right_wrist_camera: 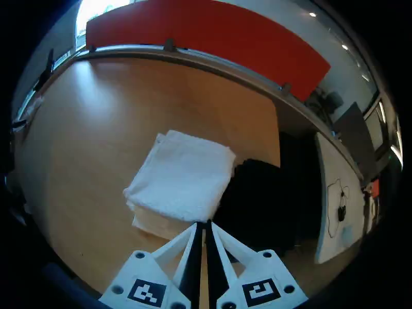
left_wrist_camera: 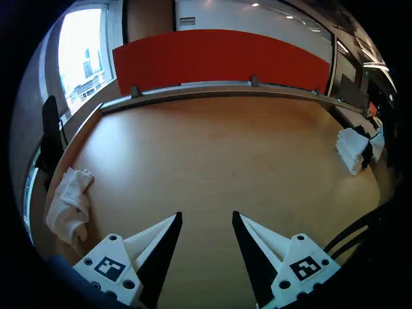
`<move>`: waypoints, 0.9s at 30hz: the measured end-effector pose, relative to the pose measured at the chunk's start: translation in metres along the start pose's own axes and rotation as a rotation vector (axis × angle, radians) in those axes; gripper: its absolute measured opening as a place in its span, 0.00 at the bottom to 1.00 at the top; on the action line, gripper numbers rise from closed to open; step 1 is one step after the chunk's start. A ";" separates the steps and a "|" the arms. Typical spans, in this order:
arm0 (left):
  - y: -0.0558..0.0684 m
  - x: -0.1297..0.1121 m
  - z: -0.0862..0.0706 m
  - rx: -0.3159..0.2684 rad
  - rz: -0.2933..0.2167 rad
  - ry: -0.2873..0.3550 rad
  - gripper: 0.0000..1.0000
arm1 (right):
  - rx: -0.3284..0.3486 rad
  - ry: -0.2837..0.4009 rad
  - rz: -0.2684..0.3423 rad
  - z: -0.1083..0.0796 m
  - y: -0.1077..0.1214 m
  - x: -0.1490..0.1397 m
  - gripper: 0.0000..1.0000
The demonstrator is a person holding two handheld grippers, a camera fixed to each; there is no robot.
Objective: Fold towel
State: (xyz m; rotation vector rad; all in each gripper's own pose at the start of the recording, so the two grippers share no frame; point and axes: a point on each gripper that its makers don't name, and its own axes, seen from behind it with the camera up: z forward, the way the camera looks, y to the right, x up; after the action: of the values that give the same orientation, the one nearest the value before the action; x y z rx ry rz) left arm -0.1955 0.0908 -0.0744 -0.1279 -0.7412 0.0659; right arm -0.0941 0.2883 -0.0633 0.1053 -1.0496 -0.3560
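Right gripper view shows the right hand-held gripper [right_wrist_camera: 206,226] closed, tips at the near edge of the folded towel [right_wrist_camera: 180,177]. Left hand-held gripper [left_wrist_camera: 206,219] gapes wide, empty.

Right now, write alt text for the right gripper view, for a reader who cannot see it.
A stack of folded white towels lies on a wooden table near its right edge, just ahead of the right gripper, whose two fingers are shut with nothing between them. A red partition runs along the table's far side.
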 end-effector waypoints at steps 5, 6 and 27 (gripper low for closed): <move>-0.001 -0.001 -0.001 0.002 -0.002 0.000 0.71 | -0.003 -0.019 0.020 0.005 0.001 -0.010 0.05; -0.002 -0.001 -0.001 0.003 -0.001 -0.001 0.71 | -0.003 -0.022 0.023 0.006 0.001 -0.011 0.05; -0.002 -0.002 0.000 0.001 0.007 -0.006 0.71 | -0.015 -0.052 0.036 0.014 -0.001 -0.023 0.05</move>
State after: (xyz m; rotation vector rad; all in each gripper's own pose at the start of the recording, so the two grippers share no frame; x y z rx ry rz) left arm -0.1968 0.0885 -0.0755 -0.1299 -0.7471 0.0732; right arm -0.1167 0.2963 -0.0753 0.0643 -1.0989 -0.3356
